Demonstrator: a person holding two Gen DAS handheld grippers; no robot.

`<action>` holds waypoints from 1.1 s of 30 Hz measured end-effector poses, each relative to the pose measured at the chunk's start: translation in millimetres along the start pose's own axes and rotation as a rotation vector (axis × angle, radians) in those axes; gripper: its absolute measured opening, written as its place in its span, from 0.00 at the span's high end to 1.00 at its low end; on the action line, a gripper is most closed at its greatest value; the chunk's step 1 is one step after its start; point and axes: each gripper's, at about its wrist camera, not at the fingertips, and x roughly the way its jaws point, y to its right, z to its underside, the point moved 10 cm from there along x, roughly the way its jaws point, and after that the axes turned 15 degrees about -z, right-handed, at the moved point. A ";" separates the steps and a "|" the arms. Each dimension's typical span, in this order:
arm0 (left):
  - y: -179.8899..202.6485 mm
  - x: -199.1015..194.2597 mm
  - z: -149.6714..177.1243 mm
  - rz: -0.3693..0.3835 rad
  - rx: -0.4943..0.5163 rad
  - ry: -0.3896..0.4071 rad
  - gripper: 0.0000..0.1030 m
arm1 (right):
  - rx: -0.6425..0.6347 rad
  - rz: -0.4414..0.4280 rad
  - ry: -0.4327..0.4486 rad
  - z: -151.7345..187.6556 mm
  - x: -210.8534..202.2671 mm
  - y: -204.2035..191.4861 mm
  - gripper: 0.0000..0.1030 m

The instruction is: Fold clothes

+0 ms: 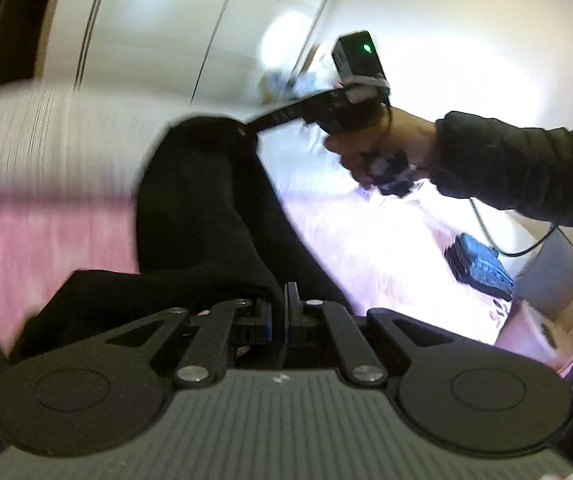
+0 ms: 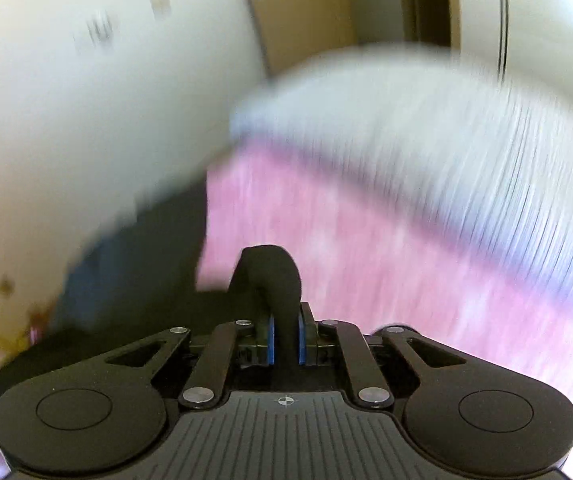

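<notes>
Black linkage arms and blue-padded fingers (image 1: 267, 320) of the left gripper (image 1: 280, 312) fill the bottom of the left wrist view, pressed together on a fold of the black garment (image 1: 202, 208), which rises from the jaws and stretches up and away over the pink bedspread (image 1: 38, 240). At the far end of that cloth, the right gripper (image 1: 246, 130) bites into its upper edge, carried by a hand (image 1: 370, 148) in a dark sleeve (image 1: 526, 168), with a small camera box (image 1: 356, 58) showing a green light on top. From the right wrist view, the right gripper (image 2: 285, 340) has its blue pads (image 2: 271, 340) clamped on a thick bunched roll of the same black fabric, which loops up just ahead of the fingertips. So the garment hangs between the two grippers, lifted off the bed. Behind it lies what seems to be a white pillow or bolster (image 2: 426, 128), too smeared by motion blur to be sure. A dark blue-black pouch (image 1: 480, 266) with a cable lies on the bed at the right, well apart from the cloth.
</notes>
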 end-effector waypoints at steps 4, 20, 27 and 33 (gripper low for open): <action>90.3 -14.4 -44.7 -0.012 0.140 0.111 0.98 | -0.156 -0.003 0.219 -61.5 -104.4 -28.8 0.91; 502.6 187.0 145.9 0.181 0.261 -0.418 0.76 | 0.328 0.506 0.098 416.1 -468.5 139.2 0.73; 443.5 207.8 150.4 0.026 0.172 -0.506 0.70 | 0.575 0.553 0.035 518.4 -481.4 141.7 0.38; 368.3 282.8 126.7 -0.118 0.285 -0.465 0.57 | 0.498 0.488 -0.044 477.9 -386.4 154.4 0.31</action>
